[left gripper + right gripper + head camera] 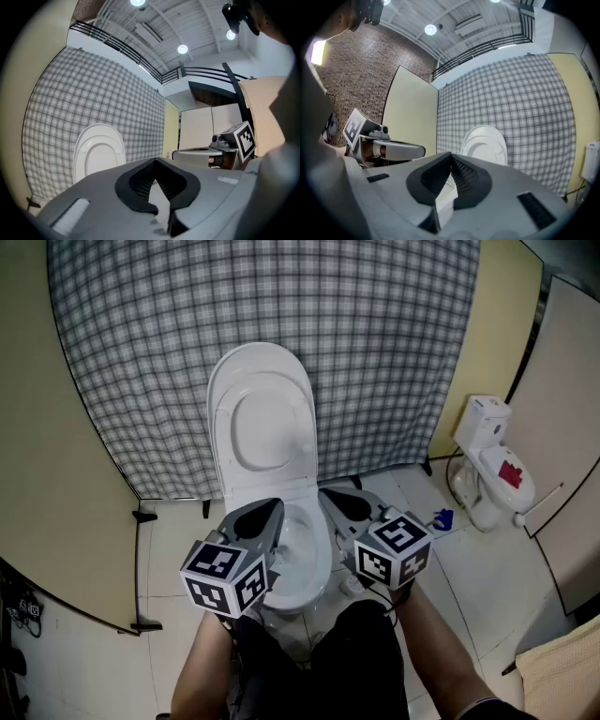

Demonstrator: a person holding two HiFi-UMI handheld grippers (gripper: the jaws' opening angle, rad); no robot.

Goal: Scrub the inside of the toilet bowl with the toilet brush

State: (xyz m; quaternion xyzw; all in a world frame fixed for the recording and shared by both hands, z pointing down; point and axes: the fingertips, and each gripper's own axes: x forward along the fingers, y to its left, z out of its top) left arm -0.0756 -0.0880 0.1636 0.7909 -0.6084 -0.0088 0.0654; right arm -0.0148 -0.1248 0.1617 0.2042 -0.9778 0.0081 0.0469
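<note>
At the far left a beige partition (56,484) is seen, standing on the tiled floor (173,549). Next, the left gripper (277,506) is held level, its jaws clenched on nothing, over the left rim of the toilet bowl (305,568). The bowl is found dead centre between both grippers, its long axis running away from the person toward the checked curtain (375,334). Its lid (267,418) is raised upright against that curtain, underside turned to the person. The right gripper (325,493) is likewise clenched and empty. Further right a small blue thing (442,518) is spotted on the floor, then a second toilet (487,423) with a red patch (509,472) on top.
</note>
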